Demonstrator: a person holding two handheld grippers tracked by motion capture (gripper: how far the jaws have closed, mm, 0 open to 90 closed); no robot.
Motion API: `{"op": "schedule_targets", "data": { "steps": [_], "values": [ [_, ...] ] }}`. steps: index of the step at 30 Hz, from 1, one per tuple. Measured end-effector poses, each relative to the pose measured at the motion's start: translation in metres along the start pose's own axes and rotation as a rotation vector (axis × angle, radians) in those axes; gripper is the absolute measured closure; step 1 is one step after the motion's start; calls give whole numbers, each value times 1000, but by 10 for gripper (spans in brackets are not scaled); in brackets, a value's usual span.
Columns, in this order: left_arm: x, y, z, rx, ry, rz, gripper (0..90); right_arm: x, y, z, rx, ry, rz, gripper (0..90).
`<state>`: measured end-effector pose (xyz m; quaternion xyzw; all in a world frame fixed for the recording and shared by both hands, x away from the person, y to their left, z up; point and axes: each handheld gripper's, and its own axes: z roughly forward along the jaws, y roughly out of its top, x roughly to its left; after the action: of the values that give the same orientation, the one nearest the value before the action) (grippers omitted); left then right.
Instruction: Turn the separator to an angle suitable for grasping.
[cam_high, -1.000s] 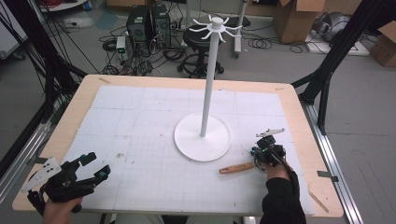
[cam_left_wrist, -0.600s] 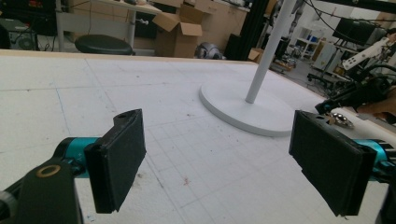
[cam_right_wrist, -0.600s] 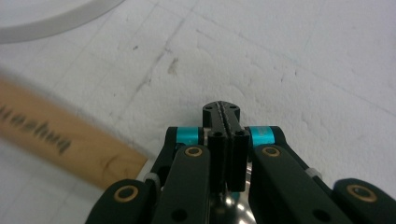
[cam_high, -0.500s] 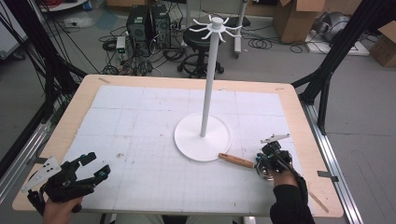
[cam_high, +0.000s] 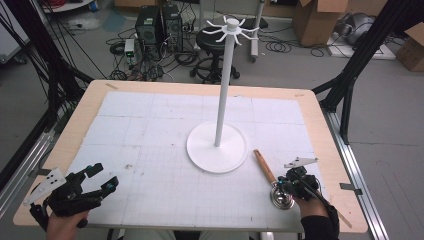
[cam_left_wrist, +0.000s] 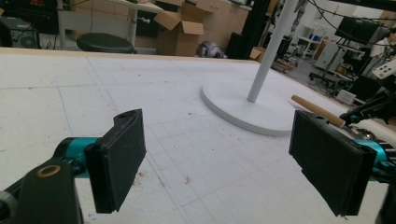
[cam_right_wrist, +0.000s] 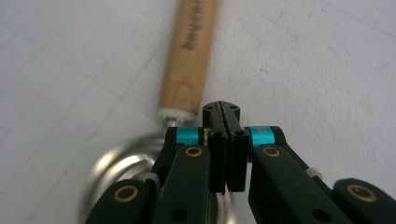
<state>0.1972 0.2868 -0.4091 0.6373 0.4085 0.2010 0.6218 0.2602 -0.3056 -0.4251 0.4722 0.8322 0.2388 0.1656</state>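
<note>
On the white gridded surface (cam_high: 150, 150), near its right front corner, we see a ladle (cam_high: 272, 181) lying flat: its wooden handle (cam_high: 263, 165) angles away toward the round white base of the stand (cam_high: 217, 147), ending just beside that base without clearly touching it, and its shiny metal bowl (cam_high: 282, 196) sits at the near end. The right tongs (cam_high: 295, 181) are down at the bowl, held by a hand in a dark sleeve (cam_high: 317, 227) coming in from the bottom edge. In the right gripper view we see those tongs (cam_right_wrist: 226, 112) pressed together, pad against pad, just above the spot where the handle (cam_right_wrist: 192, 56) joins the bowl (cam_right_wrist: 121, 168); we cannot tell whether the thin metal neck is caught between them or whether they merely rest beside it. Over at the left front corner, we find the left tongs (cam_high: 97, 179) held low above the surface, well apart from the ladle. In the left gripper view their two black pads (cam_left_wrist: 119, 161) are spread wide with nothing between them, and beyond them we see the stand's white pole (cam_left_wrist: 273, 49) rising upright from its base, with the wooden handle (cam_left_wrist: 317, 111) lying just past it.
</note>
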Motion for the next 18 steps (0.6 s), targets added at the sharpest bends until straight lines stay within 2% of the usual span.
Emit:
{"op": "schedule_targets", "data": {
  "steps": [4, 6, 9, 12, 14, 16, 17, 18],
  "values": [
    [0, 0, 0, 5, 0, 4, 189, -1, -6, -4, -11, -3, 9, 893],
    [0, 0, 0, 5, 0, 4, 190, -4, -8, -9, -55, -7, 49, 893],
    [0, 0, 0, 5, 2, 5, 190, -3, -7, -14, -104, -7, 69, 892],
    [0, 0, 0, 6, 3, 3, 190, 6, 0, -16, -147, 8, 54, 892],
    [0, 0, 1, 8, 1, 7, 190, 11, 4, -15, -156, 18, 51, 893],
    [-1, 0, 1, 7, 0, 6, 190, 26, 17, -2, -150, 45, 16, 892],
    [-1, 0, 1, 7, 0, 6, 190, 26, 17, -2, -150, 45, 16, 892],
    [0, 0, 1, 7, 0, 7, 190, 35, 25, 9, -123, 46, -4, 892]
  ]
}}
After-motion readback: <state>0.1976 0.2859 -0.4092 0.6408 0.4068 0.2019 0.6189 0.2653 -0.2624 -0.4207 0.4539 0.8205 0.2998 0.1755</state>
